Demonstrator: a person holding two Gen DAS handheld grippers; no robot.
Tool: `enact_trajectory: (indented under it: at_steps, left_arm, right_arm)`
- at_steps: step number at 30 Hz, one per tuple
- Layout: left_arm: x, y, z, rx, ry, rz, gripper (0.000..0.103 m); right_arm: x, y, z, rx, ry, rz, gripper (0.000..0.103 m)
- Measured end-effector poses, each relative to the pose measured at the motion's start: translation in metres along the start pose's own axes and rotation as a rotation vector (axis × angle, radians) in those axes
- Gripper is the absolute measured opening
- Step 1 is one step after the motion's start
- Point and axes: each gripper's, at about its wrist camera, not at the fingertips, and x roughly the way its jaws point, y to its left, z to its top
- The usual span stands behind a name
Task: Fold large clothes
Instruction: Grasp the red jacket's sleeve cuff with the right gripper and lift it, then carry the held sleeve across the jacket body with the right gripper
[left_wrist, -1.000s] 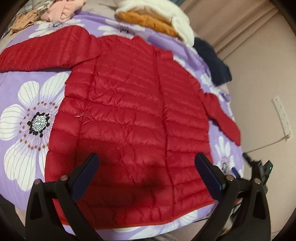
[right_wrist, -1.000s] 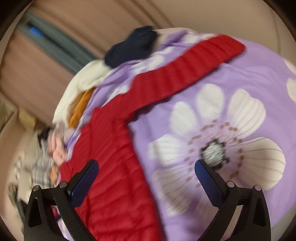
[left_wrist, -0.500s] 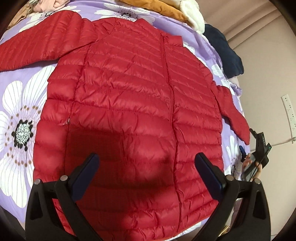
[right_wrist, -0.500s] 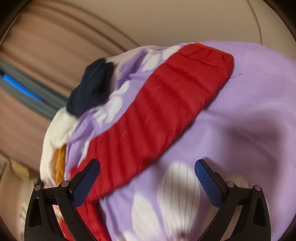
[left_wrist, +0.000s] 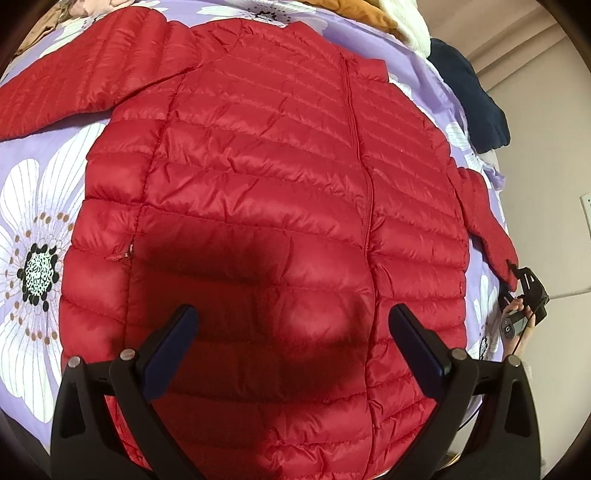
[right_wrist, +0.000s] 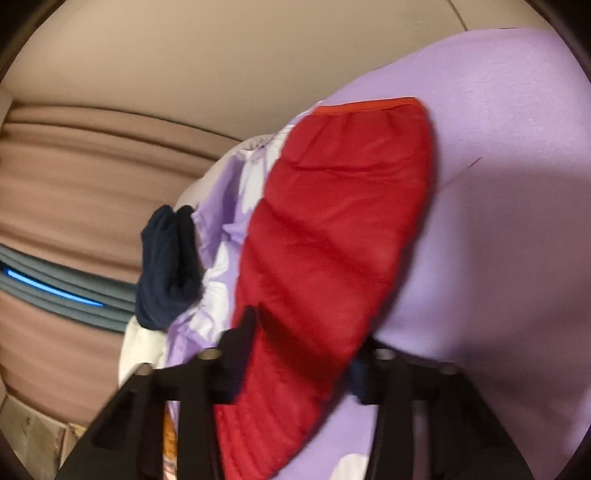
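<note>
A red quilted puffer jacket (left_wrist: 266, 177) lies flat, front up and zipped, on a purple bedspread with white flowers (left_wrist: 33, 229). Its sleeves spread to the left (left_wrist: 81, 77) and right (left_wrist: 484, 218). My left gripper (left_wrist: 293, 325) hovers open and empty over the jacket's lower body. My right gripper (right_wrist: 301, 347) straddles the jacket's right sleeve (right_wrist: 332, 236), with one finger on each side of it, a little back from the cuff (right_wrist: 369, 107). The view is blurred and I cannot tell whether the fingers are pressing the sleeve. In the left wrist view the right gripper (left_wrist: 524, 295) shows at the sleeve's end.
A navy garment (left_wrist: 469, 96) (right_wrist: 166, 266) and white and orange clothes (left_wrist: 391, 18) lie at the bed's far edge. More clothes (left_wrist: 59, 14) are piled at the far left. Beige wall and curtains (right_wrist: 92, 177) stand beyond the bed.
My left gripper has moved in lower over the jacket's body. My right gripper has travelled along the right sleeve towards its cuff and now has the sleeve between its fingers, which have narrowed.
</note>
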Motion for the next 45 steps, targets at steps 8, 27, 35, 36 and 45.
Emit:
enact_trajectory:
  at_steps: [8, 27, 35, 36, 45]
  left_arm:
    - [-0.004, 0.007, 0.001, -0.018, -0.010, -0.018, 0.103]
    - [-0.049, 0.092, -0.013, -0.226, -0.090, -0.086, 0.103]
    - [-0.065, 0.127, -0.023, -0.299, -0.123, -0.088, 0.103]
    - [-0.066, 0.131, -0.024, -0.309, -0.125, -0.089, 0.103]
    - [-0.076, 0.156, -0.025, -0.357, -0.162, -0.121, 0.103]
  right_arm:
    - [-0.027, 0.063, -0.008, -0.315, -0.059, -0.117, 0.011]
    - [-0.027, 0.298, -0.257, -1.321, 0.075, 0.176, 0.011]
    - [0.010, 0.249, -0.416, -1.954, 0.225, 0.046, 0.011]
    - [0.010, 0.246, -0.425, -1.986, 0.247, 0.041, 0.011]
    - [0.000, 0.254, -0.428, -1.988, 0.375, 0.090, 0.011]
